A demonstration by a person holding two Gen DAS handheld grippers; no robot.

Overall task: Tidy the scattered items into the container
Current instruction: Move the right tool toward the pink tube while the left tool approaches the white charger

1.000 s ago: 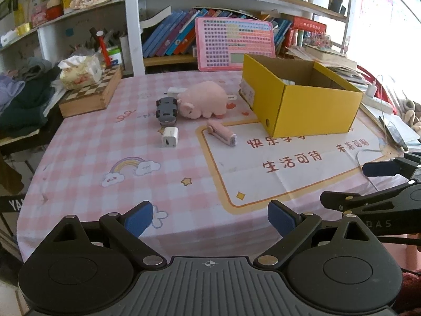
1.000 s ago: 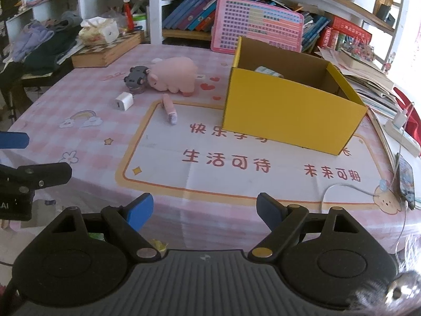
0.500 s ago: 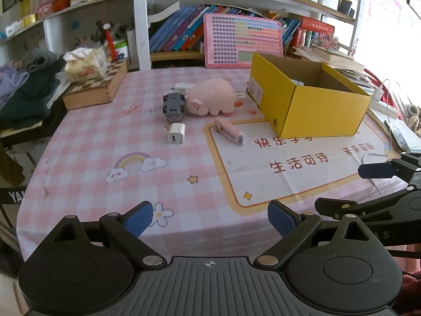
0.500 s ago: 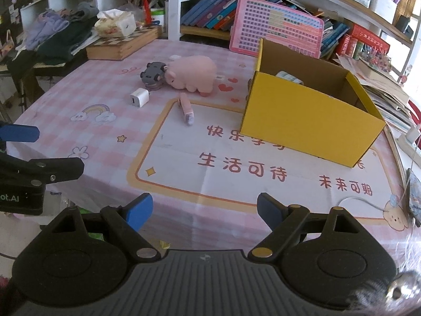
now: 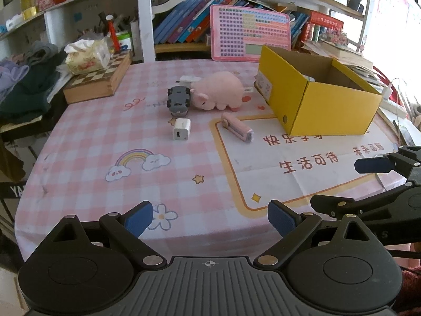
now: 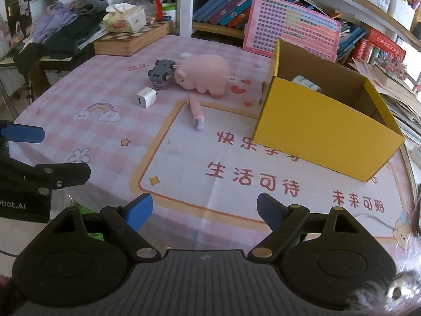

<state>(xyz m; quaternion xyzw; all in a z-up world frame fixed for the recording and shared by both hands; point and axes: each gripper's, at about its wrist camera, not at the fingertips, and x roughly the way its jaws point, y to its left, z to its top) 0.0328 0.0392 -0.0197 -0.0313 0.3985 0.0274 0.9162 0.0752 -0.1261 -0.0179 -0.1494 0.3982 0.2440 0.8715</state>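
On the pink checked tablecloth lie a pink plush pig, a grey toy car at its snout, a white charger cube and a pink pen-like stick. The yellow cardboard box stands open to their right, with a small pack inside it. My left gripper and right gripper hover open and empty over the near table edge, well short of the items.
A chessboard box with a tissue pack sits at the far left. A pink calculator board leans on the bookshelf behind. Clothes pile on the left; books, a cable and a phone lie right of the yellow box.
Both views have drifted slightly, the right one sliding a little leftward and closer to the table. Nothing on the table has moved; both grippers stay open.
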